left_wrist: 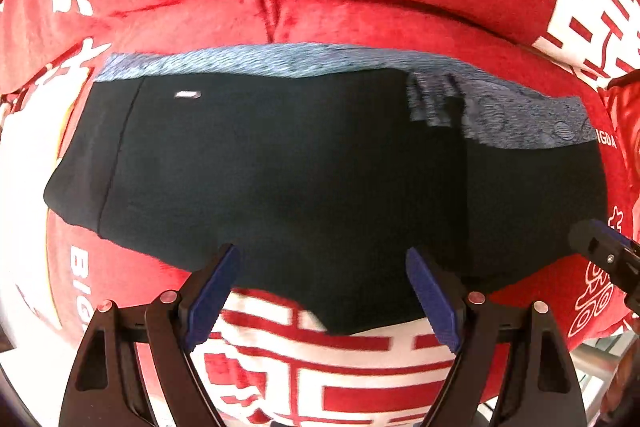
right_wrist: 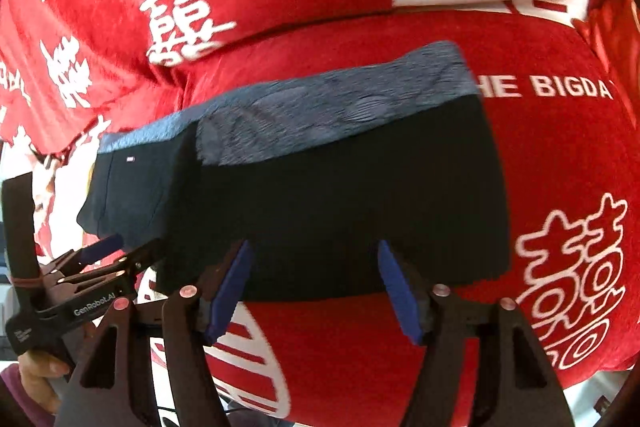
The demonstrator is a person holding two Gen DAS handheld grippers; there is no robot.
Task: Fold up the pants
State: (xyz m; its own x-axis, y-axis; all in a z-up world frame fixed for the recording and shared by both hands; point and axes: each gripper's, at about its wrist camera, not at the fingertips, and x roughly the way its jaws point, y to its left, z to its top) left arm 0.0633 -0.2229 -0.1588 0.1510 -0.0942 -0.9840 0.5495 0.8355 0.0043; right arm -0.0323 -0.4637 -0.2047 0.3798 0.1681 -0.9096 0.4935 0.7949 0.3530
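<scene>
The black pants (left_wrist: 304, 179) lie folded into a wide, flat block on a red blanket, with a blue-grey waistband (left_wrist: 248, 61) along the far edge. My left gripper (left_wrist: 322, 291) hovers over the near edge of the pants, open, with nothing between its blue pads (left_wrist: 210, 297). In the right wrist view the same pants (right_wrist: 328, 211) lie ahead, waistband (right_wrist: 344, 107) at the top. My right gripper (right_wrist: 316, 287) stands open above their near edge, holding nothing. The left gripper (right_wrist: 100, 259) shows at that view's left, and the right gripper's tip (left_wrist: 600, 247) at the left wrist view's right edge.
The red blanket (left_wrist: 400, 15) with white characters and lettering covers the whole surface and is creased behind the pants. A person's hand (right_wrist: 36, 367) grasps the left gripper's handle at the lower left. A metal frame (left_wrist: 600, 363) shows past the blanket's near right edge.
</scene>
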